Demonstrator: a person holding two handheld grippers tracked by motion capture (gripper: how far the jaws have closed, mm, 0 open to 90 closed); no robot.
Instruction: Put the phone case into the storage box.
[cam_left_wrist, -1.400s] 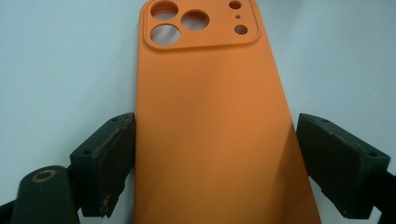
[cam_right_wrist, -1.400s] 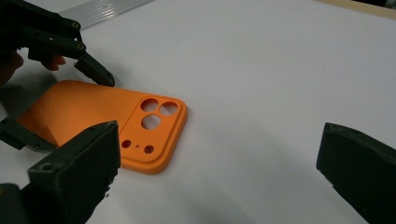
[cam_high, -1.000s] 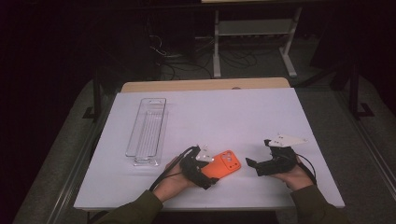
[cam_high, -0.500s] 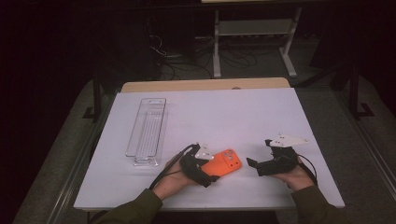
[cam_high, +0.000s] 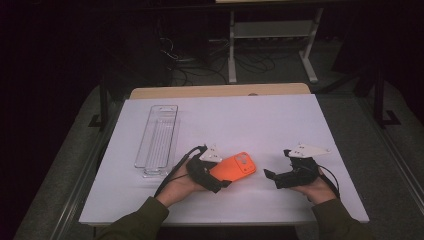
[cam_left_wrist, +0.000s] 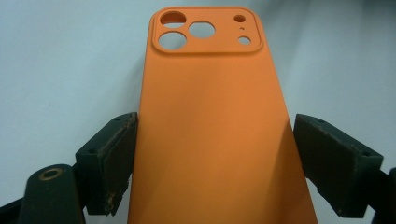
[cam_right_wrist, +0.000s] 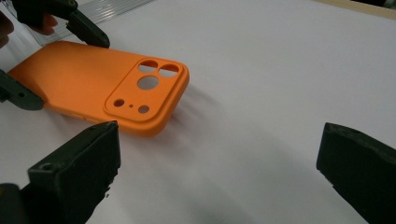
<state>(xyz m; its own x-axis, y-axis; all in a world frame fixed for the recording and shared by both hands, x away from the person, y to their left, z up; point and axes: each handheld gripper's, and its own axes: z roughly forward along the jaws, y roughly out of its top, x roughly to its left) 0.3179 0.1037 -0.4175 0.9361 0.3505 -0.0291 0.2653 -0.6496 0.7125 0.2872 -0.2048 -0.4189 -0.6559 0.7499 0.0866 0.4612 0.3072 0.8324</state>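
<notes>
We see an orange phone case (cam_high: 233, 169) lying back-up on the white table (cam_high: 250, 120), near its front edge and a little left of the middle, with the camera cut-outs at the end that points toward the right gripper. In the left gripper view the case (cam_left_wrist: 217, 126) runs up between the two black jaws: the left jaw touches its edge, while a thin gap shows between the right jaw and the other edge. So the left gripper (cam_high: 216, 172) sits around the case with its jaws parted, not squeezed onto it.

Compared with the frame a second ago, the case has hardly moved; it lies at much the same angle in the same spot, and the left hand (cam_high: 179, 184) holds its gripper in the same place around the near end.

The right gripper (cam_high: 280, 176) rests apart from the case, to its right, held low over the table by the right hand (cam_high: 315, 187). In the right gripper view its jaws stand wide apart with nothing between them but bare table, and the case (cam_right_wrist: 102, 84) lies ahead and to the left of them. We find its position all but the same as in the earlier frames.

Farther out, a clear plastic tray (cam_high: 157, 140) lies on the left part of the table, well apart from the case, unchanged.
</notes>
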